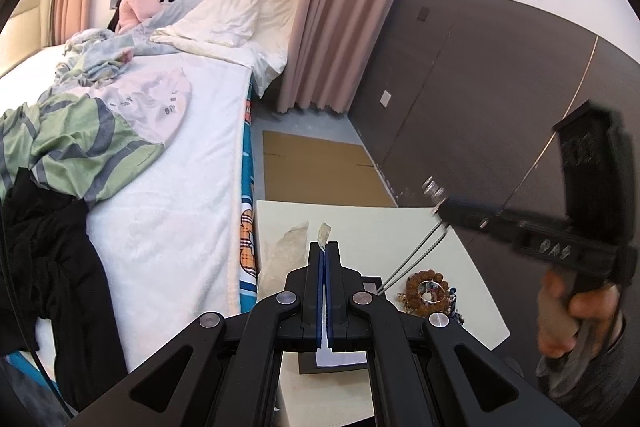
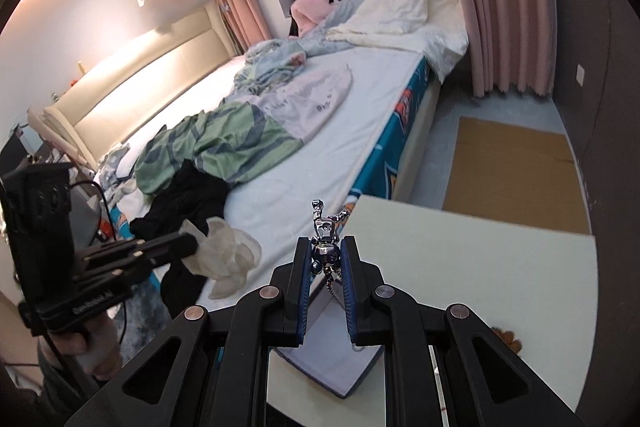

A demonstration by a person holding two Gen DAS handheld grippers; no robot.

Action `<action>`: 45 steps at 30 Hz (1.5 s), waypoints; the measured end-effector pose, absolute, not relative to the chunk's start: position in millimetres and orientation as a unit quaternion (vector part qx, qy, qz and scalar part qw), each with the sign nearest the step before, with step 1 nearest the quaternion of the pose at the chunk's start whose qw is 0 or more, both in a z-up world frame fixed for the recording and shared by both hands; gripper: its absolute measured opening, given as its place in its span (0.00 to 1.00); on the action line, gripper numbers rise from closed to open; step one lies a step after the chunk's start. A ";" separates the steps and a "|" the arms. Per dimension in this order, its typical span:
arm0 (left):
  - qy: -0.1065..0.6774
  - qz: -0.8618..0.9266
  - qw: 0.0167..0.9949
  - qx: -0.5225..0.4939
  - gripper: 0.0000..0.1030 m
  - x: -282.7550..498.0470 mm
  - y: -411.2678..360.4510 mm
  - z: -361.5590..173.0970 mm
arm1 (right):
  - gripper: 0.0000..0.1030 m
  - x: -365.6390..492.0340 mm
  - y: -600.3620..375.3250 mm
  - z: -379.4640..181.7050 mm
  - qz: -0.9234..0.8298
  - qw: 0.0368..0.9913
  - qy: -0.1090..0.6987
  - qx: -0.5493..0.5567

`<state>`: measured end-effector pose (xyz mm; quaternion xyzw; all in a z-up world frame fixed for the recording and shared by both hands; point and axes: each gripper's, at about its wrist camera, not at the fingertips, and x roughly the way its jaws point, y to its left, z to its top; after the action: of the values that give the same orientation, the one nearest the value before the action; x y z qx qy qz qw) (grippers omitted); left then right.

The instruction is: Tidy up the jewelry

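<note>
We have the metal pendant (image 2: 325,241) pinched in the right gripper (image 2: 325,259), held above the white table (image 2: 480,259), its chain (image 1: 416,259) dangling. It looks small, hard and slick, so holding its body suits. Only the left view shows the bead bracelet (image 1: 428,293); the left gripper (image 1: 324,255) is clenched on a plastic bag (image 1: 323,233).

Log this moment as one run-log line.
left hand-held gripper: shut on plastic bag | right hand-held gripper: shut on robot pendant, chain hanging | bead bracelet: on table

Black linkage grippers, left gripper (image 1: 324,251) and right gripper (image 2: 327,255): blue finger pads, silver pivot screws, embossed lettering; dark grey sleeve (image 1: 608,359).
</note>
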<state>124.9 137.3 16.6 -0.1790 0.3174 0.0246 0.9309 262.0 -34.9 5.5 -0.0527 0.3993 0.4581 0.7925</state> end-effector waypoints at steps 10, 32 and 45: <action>0.345 0.001 0.925 -0.161 0.00 147.4 114.8 4.2 | 0.49 285.8 -39.7 -43.4 0.421 0.776 0.468 -0.034; 0.454 -0.032 0.874 -0.173 0.50 218.3 61.0 -58.9 | 0.57 282.4 -203.9 -60.2 0.292 0.834 0.464 0.061; 0.467 -0.077 0.874 -0.115 0.58 241.7 5.4 -56.8 | 0.57 270.4 -270.2 -96.2 0.246 0.836 0.484 0.081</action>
<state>241.7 5.4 -56.8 -0.1149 0.4666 -0.0770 0.8736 270.4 -270.2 -96.2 0.0814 0.4839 0.2460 0.8359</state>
